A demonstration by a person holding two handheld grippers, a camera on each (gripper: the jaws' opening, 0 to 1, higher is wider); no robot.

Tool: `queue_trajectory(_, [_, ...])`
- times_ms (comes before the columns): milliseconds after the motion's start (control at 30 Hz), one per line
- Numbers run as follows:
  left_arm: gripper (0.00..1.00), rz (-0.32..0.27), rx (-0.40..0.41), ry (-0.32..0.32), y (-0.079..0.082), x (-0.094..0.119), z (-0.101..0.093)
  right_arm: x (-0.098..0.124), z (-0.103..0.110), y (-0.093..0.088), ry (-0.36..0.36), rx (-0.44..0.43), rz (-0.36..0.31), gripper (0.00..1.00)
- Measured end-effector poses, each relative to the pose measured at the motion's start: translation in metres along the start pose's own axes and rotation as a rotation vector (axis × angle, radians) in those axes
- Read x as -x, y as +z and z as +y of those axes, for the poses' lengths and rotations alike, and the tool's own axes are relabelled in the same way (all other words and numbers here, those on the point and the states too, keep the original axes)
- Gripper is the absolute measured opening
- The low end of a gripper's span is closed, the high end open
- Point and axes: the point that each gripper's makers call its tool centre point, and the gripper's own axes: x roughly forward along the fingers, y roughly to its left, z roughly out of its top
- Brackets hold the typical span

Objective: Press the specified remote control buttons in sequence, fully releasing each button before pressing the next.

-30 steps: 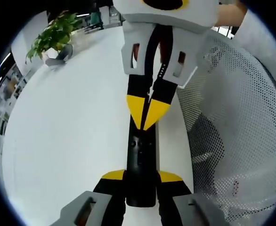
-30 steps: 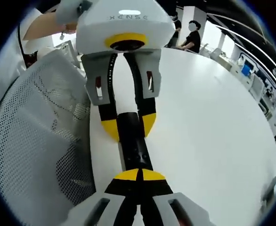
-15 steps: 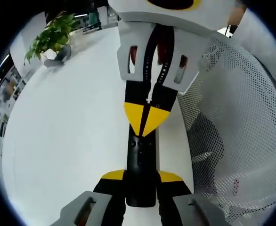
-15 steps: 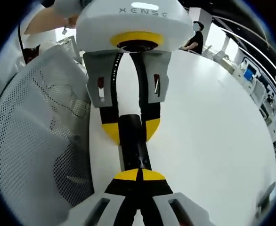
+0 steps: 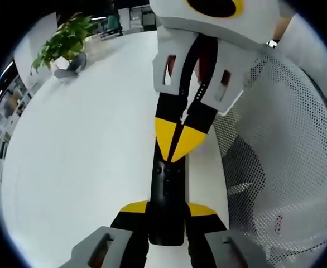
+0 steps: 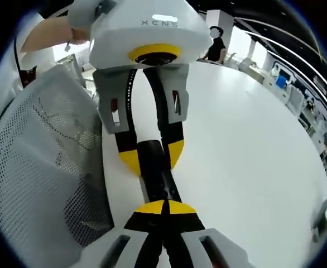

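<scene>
A slim black remote [image 5: 166,184] is clamped at its near end between the yellow-tipped jaws of my left gripper [image 5: 166,210]. My right gripper [image 5: 177,146] comes in from the top of the left gripper view with its yellow tips together, resting on the remote's button face. In the right gripper view, my right gripper [image 6: 164,207] is shut at the bottom with its tips against the remote [image 6: 159,180]. Opposite it, the left gripper [image 6: 151,155] holds the remote's far end from both sides. Which button lies under the tips is hidden.
The white table [image 5: 85,145] stretches wide to one side. A white mesh chair back [image 5: 286,156] stands close beside the grippers, and appears again as the chair back [image 6: 41,167]. A potted plant [image 5: 63,42] sits at the table's far edge. A person [image 6: 214,43] stands far off.
Both hands have shifted slightly. The right gripper's shut tips sit a little lower on the remote than a second ago. The left gripper's hold on the remote is unchanged.
</scene>
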Motion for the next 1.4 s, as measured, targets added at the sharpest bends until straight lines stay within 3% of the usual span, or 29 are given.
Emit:
queue_trajectory(333, [0.24, -0.002, 0.005, 0.001, 0.000, 0.000, 0.000, -0.008, 0.012, 0.003, 0.009, 0.139, 0.038, 0.00])
queue_trajectory(467, [0.24, 0.000, 0.000, 0.000, 0.000, 0.000, 0.000, -0.008, 0.013, 0.002, 0.009, 0.101, 0.048, 0.00])
queue_trajectory(633, [0.24, 0.000, -0.010, -0.005, 0.000, 0.000, -0.001, -0.009, 0.014, 0.002, -0.008, 0.181, 0.084, 0.00])
queue_trajectory(700, [0.24, -0.002, -0.014, -0.008, 0.000, 0.000, -0.001, -0.009, 0.014, 0.001, -0.009, 0.159, 0.068, 0.00])
queue_trajectory(767, [0.24, -0.005, -0.014, -0.007, 0.000, 0.000, -0.001, -0.008, 0.013, 0.003, 0.001, 0.060, 0.024, 0.00])
queue_trajectory(867, [0.24, -0.013, -0.012, -0.002, 0.000, 0.000, -0.001, -0.006, 0.012, 0.003, 0.026, -0.015, -0.022, 0.00])
queue_trajectory(933, [0.24, -0.020, -0.010, 0.005, 0.000, 0.000, -0.002, -0.003, 0.014, 0.001, 0.059, -0.074, -0.012, 0.00])
queue_trajectory(1067, [0.24, -0.028, -0.010, 0.010, 0.001, 0.000, -0.002, 0.003, 0.002, 0.002, 0.010, -0.048, -0.012, 0.00])
queue_trajectory(1233, [0.24, -0.024, -0.014, 0.006, 0.001, 0.000, -0.002, 0.001, -0.004, 0.008, 0.022, -0.061, -0.020, 0.00])
queue_trajectory(1333, [0.24, -0.029, -0.011, 0.007, 0.001, 0.000, -0.002, -0.006, -0.001, 0.002, 0.037, 0.000, 0.035, 0.00])
queue_trajectory(1400, [0.24, -0.035, -0.009, 0.008, 0.001, 0.000, -0.002, -0.004, -0.001, 0.005, 0.033, 0.008, 0.027, 0.00])
